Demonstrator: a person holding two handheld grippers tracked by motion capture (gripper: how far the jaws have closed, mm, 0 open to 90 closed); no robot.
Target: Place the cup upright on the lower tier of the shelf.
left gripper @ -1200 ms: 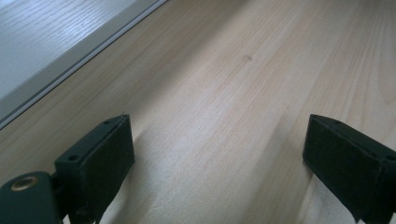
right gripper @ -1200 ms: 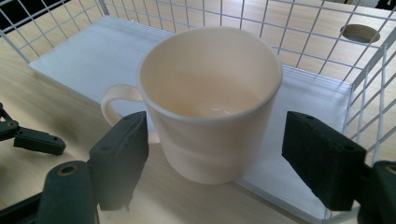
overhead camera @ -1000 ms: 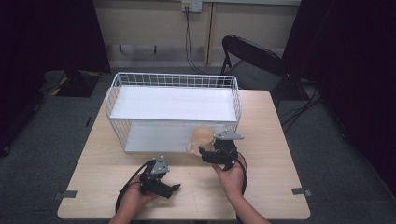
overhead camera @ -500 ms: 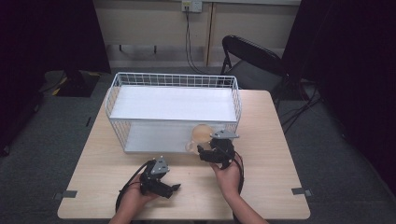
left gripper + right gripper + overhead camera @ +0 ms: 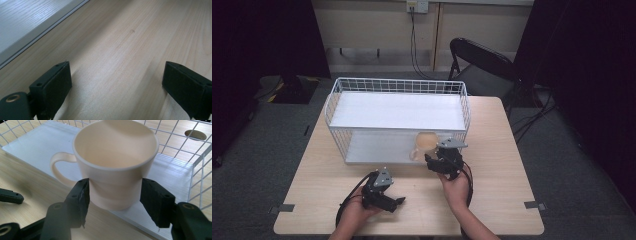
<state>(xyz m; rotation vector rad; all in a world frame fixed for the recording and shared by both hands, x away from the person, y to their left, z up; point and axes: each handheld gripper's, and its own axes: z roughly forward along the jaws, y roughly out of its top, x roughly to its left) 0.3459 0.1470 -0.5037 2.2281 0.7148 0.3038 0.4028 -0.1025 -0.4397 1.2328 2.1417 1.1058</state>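
Cream ceramic mug stands upright at front edge of white wire basket, on its white floor panel, handle toward left gripper side. Right gripper straddles mug body; jaws have just been closing, both pads at mug wall, seemingly in contact. Advice: finish squeeze low on body, centred, keep mug level, lift clear of basket front. Left gripper rests on wooden table, jaws apart, nothing between. No brand, label or writing readable.
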